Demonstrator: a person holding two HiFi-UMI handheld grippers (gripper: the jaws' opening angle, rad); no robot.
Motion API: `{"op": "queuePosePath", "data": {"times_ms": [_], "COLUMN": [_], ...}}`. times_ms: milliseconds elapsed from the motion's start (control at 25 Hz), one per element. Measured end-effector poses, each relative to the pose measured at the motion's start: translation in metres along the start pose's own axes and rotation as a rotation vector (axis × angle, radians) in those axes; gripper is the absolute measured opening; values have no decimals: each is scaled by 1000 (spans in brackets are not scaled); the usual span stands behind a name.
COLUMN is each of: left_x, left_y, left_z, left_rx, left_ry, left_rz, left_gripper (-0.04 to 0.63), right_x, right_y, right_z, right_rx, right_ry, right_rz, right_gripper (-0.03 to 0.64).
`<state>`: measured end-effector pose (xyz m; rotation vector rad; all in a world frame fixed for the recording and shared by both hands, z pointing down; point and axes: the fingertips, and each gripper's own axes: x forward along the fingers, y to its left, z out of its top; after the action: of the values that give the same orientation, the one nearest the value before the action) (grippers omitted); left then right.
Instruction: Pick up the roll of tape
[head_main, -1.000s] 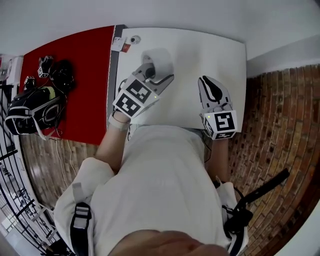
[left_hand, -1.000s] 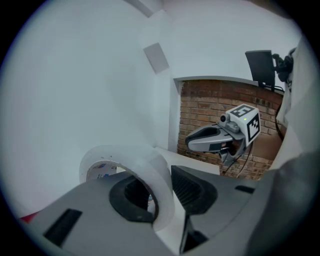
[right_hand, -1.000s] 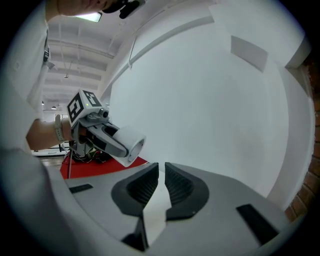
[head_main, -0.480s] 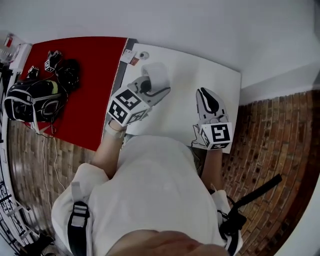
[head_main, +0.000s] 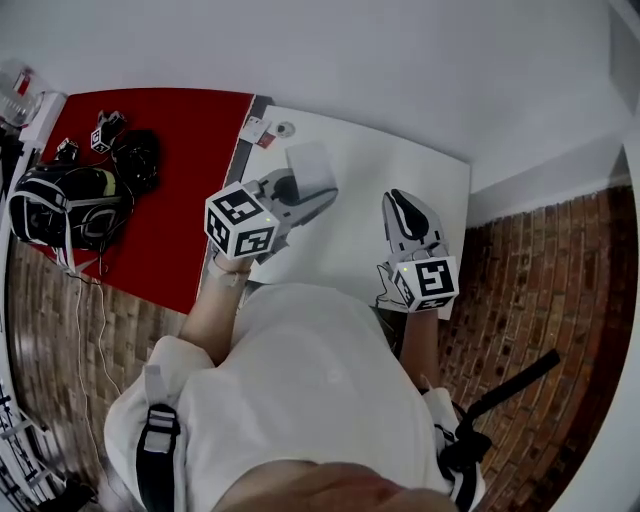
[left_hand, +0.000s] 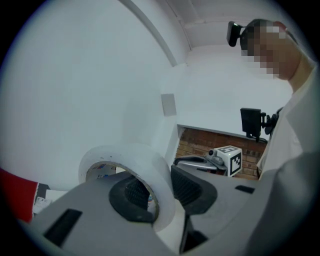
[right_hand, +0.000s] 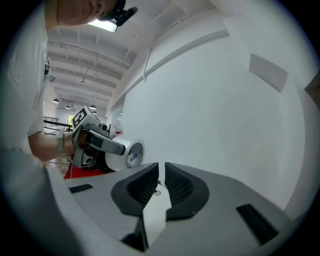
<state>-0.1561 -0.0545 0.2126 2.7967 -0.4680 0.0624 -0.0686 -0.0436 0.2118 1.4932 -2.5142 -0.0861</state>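
Observation:
The roll of tape (head_main: 311, 167) is a whitish translucent ring, held up off the white table (head_main: 373, 172). My left gripper (head_main: 306, 190) is shut on it. In the left gripper view one jaw sits inside the roll (left_hand: 148, 162) and the other presses its outer wall, with the gripper (left_hand: 161, 186) pointing level at a white wall. My right gripper (head_main: 404, 204) hovers over the table's right part, its jaws together with nothing between them (right_hand: 161, 183). In the right gripper view the roll (right_hand: 125, 155) shows at the left, in the left gripper.
A small card (head_main: 260, 131) and a round cap (head_main: 286, 128) lie at the table's far left corner. A red mat (head_main: 175, 170) at the left carries a black bag (head_main: 70, 205) and a marker cube (head_main: 102, 134). Brick floor (head_main: 520, 270) lies at the right, and a white wall is behind the table.
Both grippers have risen over the table. The left one has rolled and carried the roll of tape up with it; the right stays shut and empty.

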Motion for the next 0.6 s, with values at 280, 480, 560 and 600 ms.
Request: {"op": "queuePosePath", "data": {"times_ms": [280, 480, 560, 600], "left_x": [-12, -24, -29, -31], "left_y": [-9, -10, -12, -13], "left_z": [19, 31, 35, 38], "left_rx": [-75, -122, -152, -163], "left_ry": [-116, -190, -206, -205], "left_rz": [-57, -85, -103, -109], "left_gripper": [115, 115, 115, 115], "right_x": [-3, -2, -1, 0], "right_y": [2, 6, 6, 6], "right_z": [12, 20, 22, 23], "right_rx": [37, 68, 82, 92], "right_ry": [-30, -55, -65, -71], "right_rz": [18, 35, 38, 40], "right_gripper": [44, 44, 44, 44]}}
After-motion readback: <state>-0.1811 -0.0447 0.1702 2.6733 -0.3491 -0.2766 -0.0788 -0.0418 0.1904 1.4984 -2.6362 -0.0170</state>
